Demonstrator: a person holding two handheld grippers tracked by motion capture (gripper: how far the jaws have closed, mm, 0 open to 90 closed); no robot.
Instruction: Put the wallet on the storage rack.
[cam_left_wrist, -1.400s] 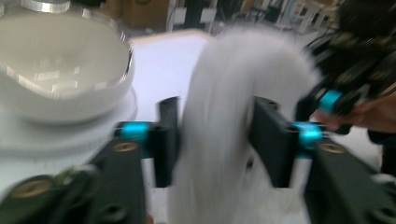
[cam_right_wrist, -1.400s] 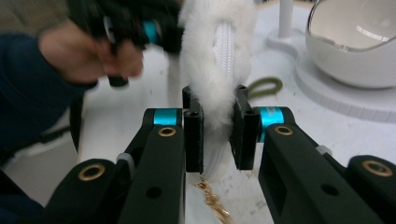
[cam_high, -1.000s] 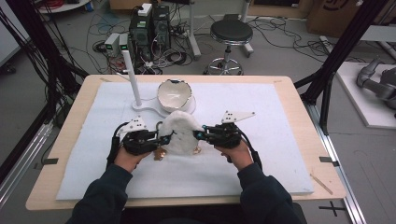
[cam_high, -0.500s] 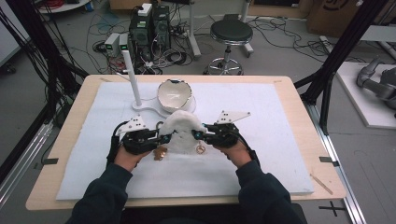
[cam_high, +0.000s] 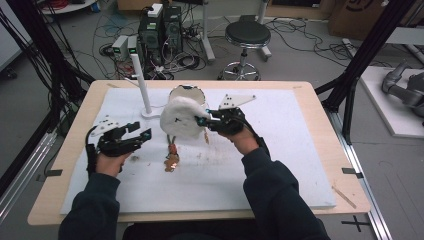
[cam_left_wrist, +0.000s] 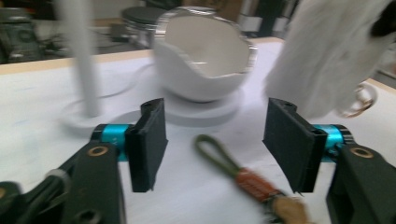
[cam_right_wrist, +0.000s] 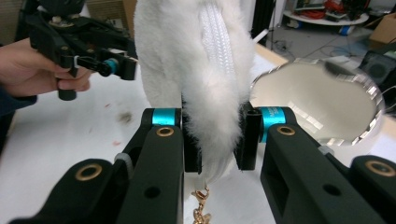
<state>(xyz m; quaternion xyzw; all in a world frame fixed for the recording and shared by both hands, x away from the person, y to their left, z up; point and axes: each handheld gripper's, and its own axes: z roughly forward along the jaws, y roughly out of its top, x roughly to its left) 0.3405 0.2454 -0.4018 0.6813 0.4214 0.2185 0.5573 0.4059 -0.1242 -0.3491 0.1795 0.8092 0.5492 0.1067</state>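
While the white cloth (cam_high: 300, 125) covers the table, the furry pouch (cam_high: 181, 119) hangs just before the bowl (cam_high: 186, 92), pinched in the right gripper (cam_high: 202, 121); the left gripper (cam_high: 143, 131), just opened, holds nothing; next, seemingly, lower the pouch into the bowl.

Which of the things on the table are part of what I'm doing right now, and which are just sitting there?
In hand:
- white furry pouch, clamped in the right gripper
- left gripper, jaws just opened, nothing between them

Lying about:
- keychain strap on the table cover
- white bowl
- white post
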